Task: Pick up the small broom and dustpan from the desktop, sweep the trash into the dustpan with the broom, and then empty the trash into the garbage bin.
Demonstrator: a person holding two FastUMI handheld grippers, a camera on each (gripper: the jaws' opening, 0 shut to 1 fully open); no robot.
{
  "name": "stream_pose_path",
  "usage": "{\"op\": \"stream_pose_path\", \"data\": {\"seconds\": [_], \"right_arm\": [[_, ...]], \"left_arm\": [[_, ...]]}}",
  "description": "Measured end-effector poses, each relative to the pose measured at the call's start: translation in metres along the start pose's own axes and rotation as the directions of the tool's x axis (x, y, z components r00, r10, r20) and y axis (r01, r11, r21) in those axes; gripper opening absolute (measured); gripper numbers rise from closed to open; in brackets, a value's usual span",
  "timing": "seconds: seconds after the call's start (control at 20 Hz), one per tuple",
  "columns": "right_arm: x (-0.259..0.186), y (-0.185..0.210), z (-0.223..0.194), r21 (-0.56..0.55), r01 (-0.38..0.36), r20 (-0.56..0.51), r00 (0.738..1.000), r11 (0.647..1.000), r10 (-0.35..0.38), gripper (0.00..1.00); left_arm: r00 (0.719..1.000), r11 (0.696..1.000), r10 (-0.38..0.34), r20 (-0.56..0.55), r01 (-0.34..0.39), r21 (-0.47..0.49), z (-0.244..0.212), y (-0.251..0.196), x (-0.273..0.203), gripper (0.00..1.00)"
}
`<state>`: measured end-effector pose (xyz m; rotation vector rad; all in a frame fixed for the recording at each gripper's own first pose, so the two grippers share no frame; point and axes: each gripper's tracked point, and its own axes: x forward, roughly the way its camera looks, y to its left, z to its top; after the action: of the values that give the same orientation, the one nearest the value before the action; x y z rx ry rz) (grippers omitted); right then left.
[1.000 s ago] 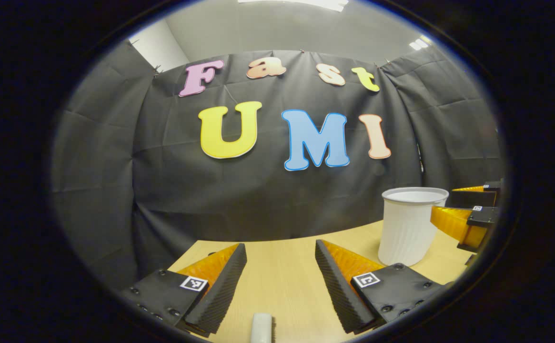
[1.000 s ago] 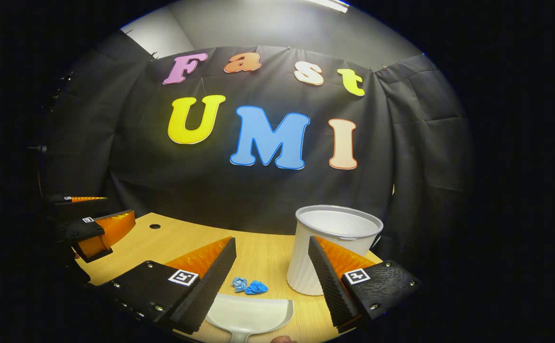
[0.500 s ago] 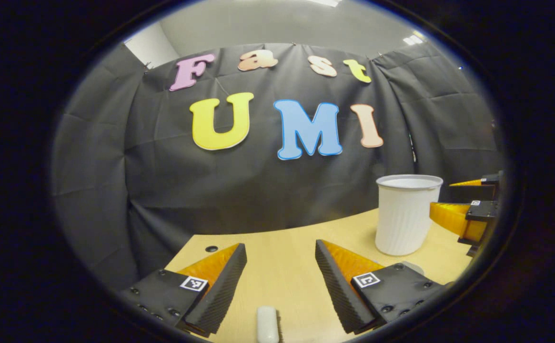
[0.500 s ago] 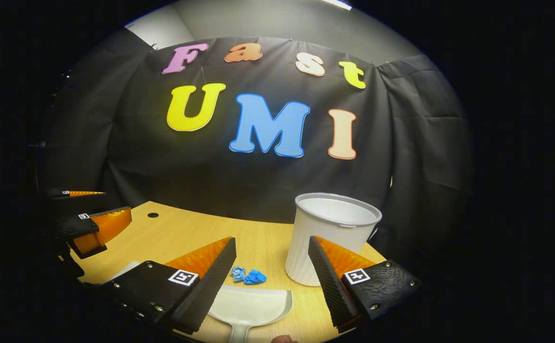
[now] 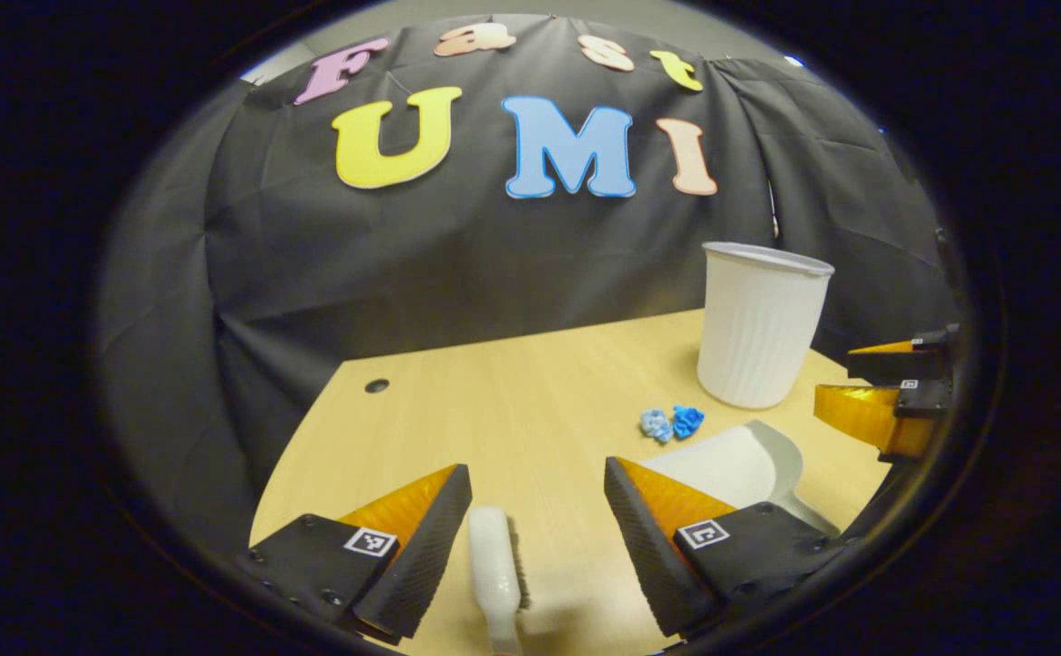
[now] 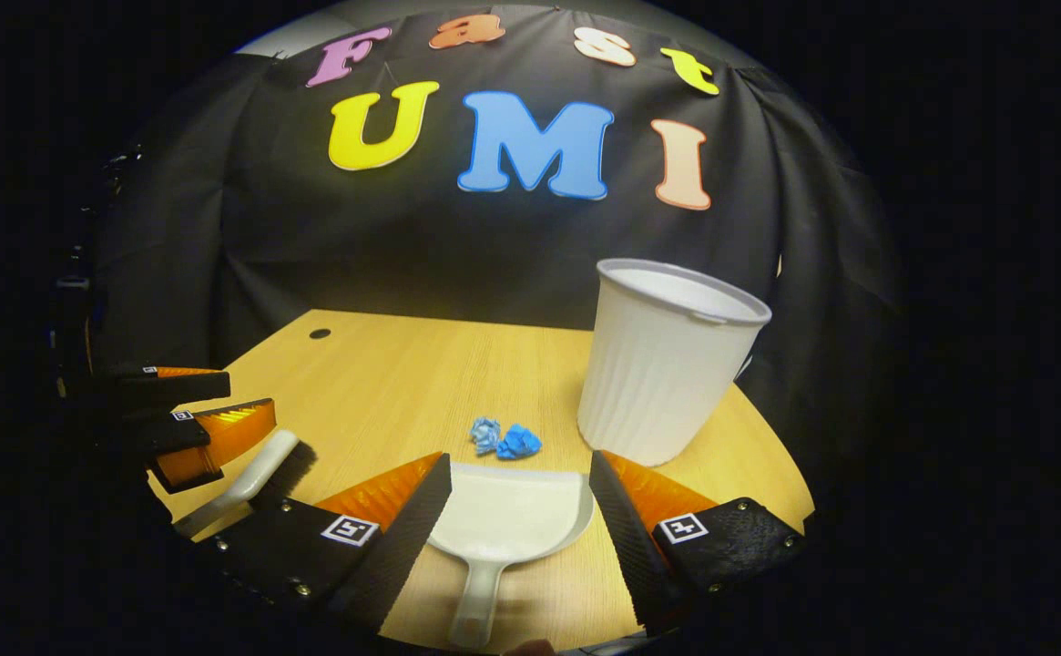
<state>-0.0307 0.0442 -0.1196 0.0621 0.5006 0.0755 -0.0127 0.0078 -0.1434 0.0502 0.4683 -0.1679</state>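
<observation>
The desktop (image 6: 384,383) looks like pale matt wood grain. At its 1 o'clock the ribbed garbage bin (image 6: 662,364), and nearer, the dustpan (image 6: 507,519) and broom (image 5: 494,565), look like smooth white plastic; the trash (image 6: 504,439) is crumpled blue paper.

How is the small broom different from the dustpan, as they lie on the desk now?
The small broom is narrow, with dark bristles along one side; the dustpan is a wide, shallow scoop with a short handle. The broom lies between the open fingers of the left gripper; the dustpan lies between those of the right gripper. The dustpan is nearer the blue trash. Both are white and rest on the desk, ungrasped.
</observation>
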Motion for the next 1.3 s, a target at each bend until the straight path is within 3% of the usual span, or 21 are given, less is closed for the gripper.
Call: {"op": "stream_pose_path", "data": {"seconds": [0.1,0.35,0.4,0.7,0.75,1.0,1.3], "right_arm": [[0.006,0.003,-0.016,0.0,-0.001,-0.077,0.997,1.0,0.001,0.96],[0.013,0.002,-0.046,-0.009,-0.011,-0.22,0.975,1.0,0.009,0.96],[0.013,0.004,-0.054,-0.009,-0.012,-0.245,0.97,1.0,0.009,0.96],[0.005,0.005,-0.076,0.0,-0.027,-0.398,0.917,1.0,0.025,0.96],[0.004,0.005,-0.077,0.006,-0.031,-0.416,0.909,1.0,0.03,0.96],[0.006,0.004,-0.1,0.001,-0.032,-0.508,0.861,0.999,0.028,0.96],[0.019,0.011,-0.117,0.016,-0.057,-0.557,0.829,0.998,0.057,0.96]], "left_arm": [[0.998,1.0,0.01,-0.057,-0.009,0.005,-0.016,0.005,0.003,0.96],[0.982,0.999,0.028,-0.186,-0.033,-0.024,-0.05,0.017,0.012,1.0],[0.977,0.999,0.03,-0.213,-0.038,-0.031,-0.057,0.018,0.014,0.96],[0.931,0.995,0.05,-0.36,-0.076,-0.058,-0.105,0.033,0.008,1.0],[0.923,0.995,0.055,-0.38,-0.083,-0.058,-0.111,0.035,0.007,0.97],[0.886,0.995,0.036,-0.462,-0.077,-0.07,-0.136,0.03,0.009,1.0],[0.852,0.995,0.021,-0.522,-0.067,-0.069,-0.157,0.027,0.014,0.97]]}}
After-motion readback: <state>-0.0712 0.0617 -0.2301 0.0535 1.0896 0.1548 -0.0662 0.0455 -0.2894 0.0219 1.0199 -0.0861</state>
